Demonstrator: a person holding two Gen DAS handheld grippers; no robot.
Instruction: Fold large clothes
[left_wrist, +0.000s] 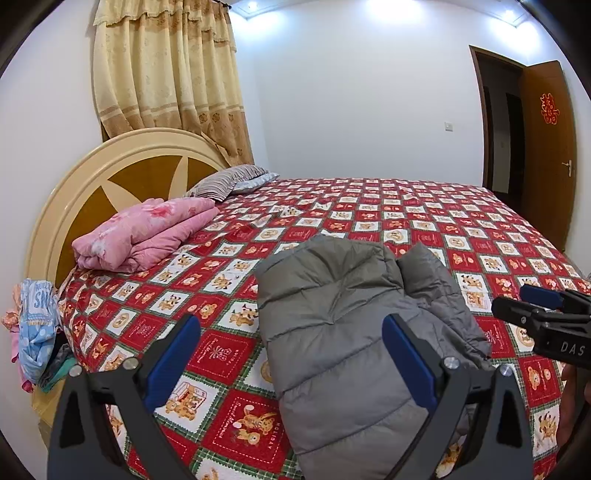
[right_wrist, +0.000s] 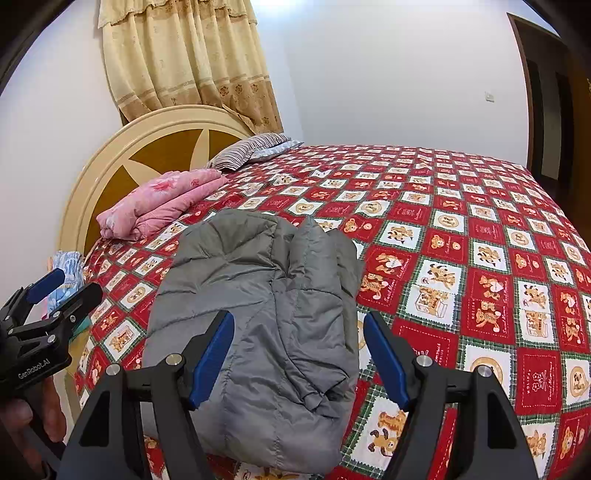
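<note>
I see the jacket lying folded on the quilt near the bed's front edge, nothing on top of it; a pink blanket sits by the headboard, a striped pillow beyond, loose clothes heaped off the bed's left corner; the jacket is grey, puffy, stitched in panels — the quilt a red-and-white check with bears; my left gripper and right gripper both hover over the jacket, jaws spread wide, holding nothing.
</note>
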